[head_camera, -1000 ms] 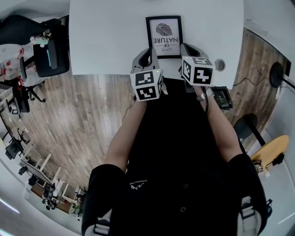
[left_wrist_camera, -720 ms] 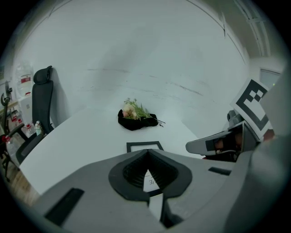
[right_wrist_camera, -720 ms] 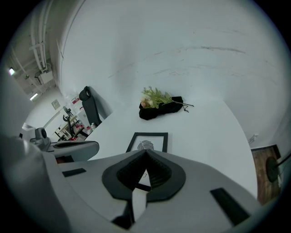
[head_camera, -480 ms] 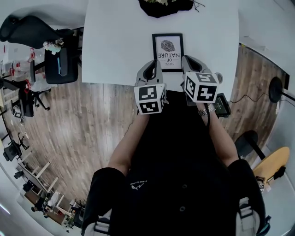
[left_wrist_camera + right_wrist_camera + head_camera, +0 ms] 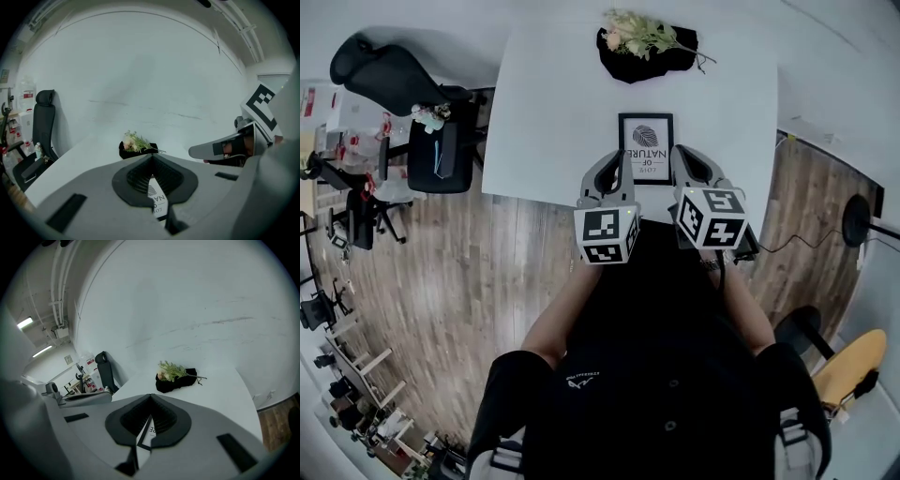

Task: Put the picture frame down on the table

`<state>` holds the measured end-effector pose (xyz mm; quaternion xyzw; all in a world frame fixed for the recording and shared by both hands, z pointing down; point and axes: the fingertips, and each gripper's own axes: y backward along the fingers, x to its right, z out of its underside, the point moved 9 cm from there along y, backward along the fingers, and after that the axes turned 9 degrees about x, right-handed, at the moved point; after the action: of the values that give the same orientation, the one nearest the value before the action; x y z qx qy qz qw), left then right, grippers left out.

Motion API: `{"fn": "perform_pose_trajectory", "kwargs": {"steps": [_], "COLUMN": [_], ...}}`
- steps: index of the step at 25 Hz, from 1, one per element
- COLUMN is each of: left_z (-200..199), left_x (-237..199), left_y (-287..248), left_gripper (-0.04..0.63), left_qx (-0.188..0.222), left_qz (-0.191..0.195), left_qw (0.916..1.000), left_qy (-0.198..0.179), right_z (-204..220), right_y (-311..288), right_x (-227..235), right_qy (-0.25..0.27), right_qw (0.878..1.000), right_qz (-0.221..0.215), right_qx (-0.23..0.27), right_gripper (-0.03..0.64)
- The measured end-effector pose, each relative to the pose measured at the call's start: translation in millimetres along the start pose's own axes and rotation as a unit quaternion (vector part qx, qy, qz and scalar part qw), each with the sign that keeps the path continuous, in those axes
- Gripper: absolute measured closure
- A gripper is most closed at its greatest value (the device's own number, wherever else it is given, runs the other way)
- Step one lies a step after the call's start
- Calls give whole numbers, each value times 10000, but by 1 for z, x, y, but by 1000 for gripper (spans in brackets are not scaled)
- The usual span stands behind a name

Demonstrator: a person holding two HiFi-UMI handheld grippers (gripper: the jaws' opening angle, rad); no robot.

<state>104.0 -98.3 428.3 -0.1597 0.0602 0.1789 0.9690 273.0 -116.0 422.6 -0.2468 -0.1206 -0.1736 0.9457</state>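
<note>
Holding the picture frame (image 5: 645,141) print-up over the white bench (image 5: 553,112), the left hand-held gripper (image 5: 619,164) and the right hand-held gripper (image 5: 677,157) each pinch one near side edge, presumably to steady it for lowering; contact with the bench cannot be told. The frame lies just inside the near edge, with bare surface on both sides and the flowers (image 5: 642,36) well beyond.

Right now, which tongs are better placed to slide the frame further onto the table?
Left, slightly, I'd judge. The picture frame lies between both, but its print shows through the shut left tongs; the right tongs show only its corner.
</note>
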Motion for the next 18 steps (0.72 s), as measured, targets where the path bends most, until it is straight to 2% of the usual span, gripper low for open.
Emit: {"fn": "perform_pose_trajectory", "kwargs": {"steps": [9, 18], "left_z": [-44, -102], "left_x": [10, 12], "left_y": [8, 20], "left_gripper": [588, 588], "left_qx": [672, 1530], "left_qz": [33, -88], "left_qw": [9972, 9853], "left_qy": [-312, -750], "right_z": [-46, -93], "right_y": [25, 40], "right_x": [-15, -20], "right_qy": [531, 820], "right_qw": [9958, 9851], "right_qz": [-91, -145], "right_qx": [741, 1505], "right_gripper": [617, 618]}}
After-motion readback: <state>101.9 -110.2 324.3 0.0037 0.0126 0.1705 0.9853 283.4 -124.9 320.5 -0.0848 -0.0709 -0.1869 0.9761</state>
